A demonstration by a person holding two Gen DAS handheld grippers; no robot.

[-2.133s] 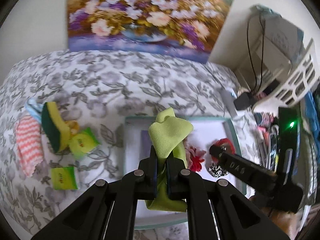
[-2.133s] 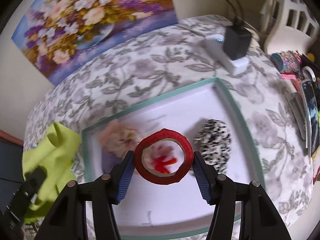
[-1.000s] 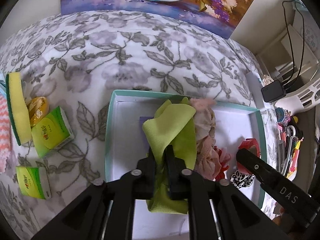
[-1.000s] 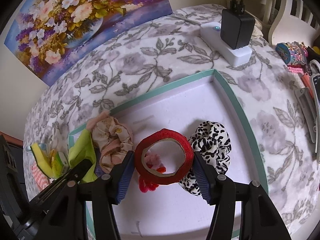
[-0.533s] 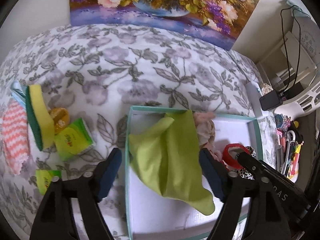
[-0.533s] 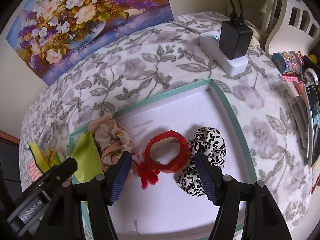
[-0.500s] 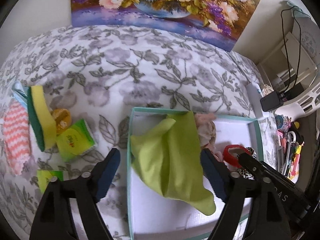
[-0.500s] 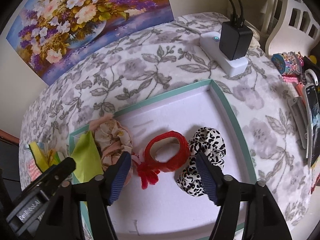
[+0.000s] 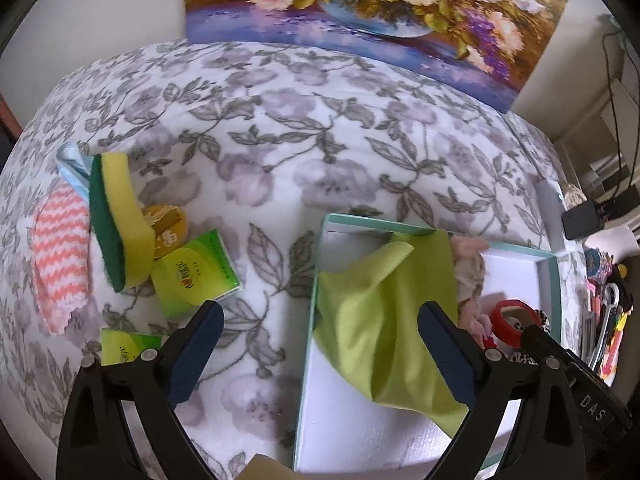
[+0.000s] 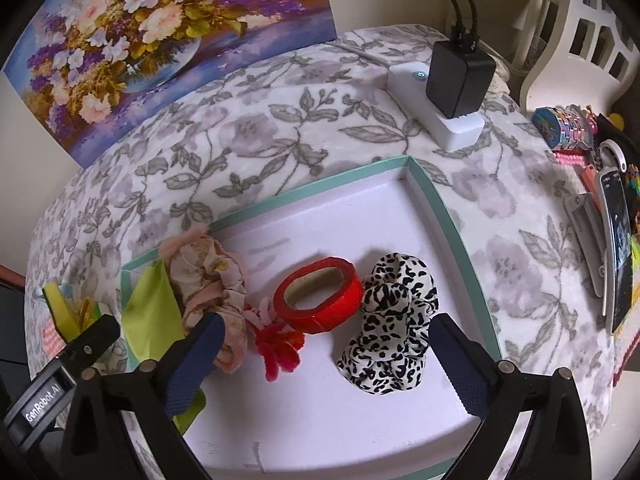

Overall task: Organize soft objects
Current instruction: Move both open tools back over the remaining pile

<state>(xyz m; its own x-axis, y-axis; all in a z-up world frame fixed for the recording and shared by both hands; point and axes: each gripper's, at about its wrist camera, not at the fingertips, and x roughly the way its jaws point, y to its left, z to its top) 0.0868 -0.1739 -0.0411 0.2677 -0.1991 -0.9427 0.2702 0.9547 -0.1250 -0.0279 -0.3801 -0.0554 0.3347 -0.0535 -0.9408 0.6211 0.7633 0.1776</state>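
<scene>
A teal-rimmed white tray (image 9: 554, 276) (image 10: 452, 224) lies on the flowered blanket. In it lie a lime green cloth (image 9: 392, 320) (image 10: 150, 316), a beige scrunchie (image 10: 208, 280), a red tape roll (image 10: 320, 296), a red fuzzy piece (image 10: 278, 346) and a leopard scrunchie (image 10: 390, 328). My left gripper (image 9: 320, 356) is open and empty above the tray's left edge. My right gripper (image 10: 320, 360) is open and empty above the tape roll. Left of the tray lie a yellow-green sponge (image 9: 116, 216), a pink striped cloth (image 9: 60, 260) and two green tissue packs (image 9: 196, 272).
A flower painting (image 9: 380, 12) leans on the wall behind. A white power strip with a black charger (image 10: 448, 96) sits beyond the tray. A phone, clips and colourful items (image 10: 616, 240) lie along the right edge. A round yellow packet (image 9: 168, 228) lies by the sponge.
My left gripper opened and let the green cloth fall into the tray, then drew back to the left. My right gripper opened and left the red tape roll in the tray.
</scene>
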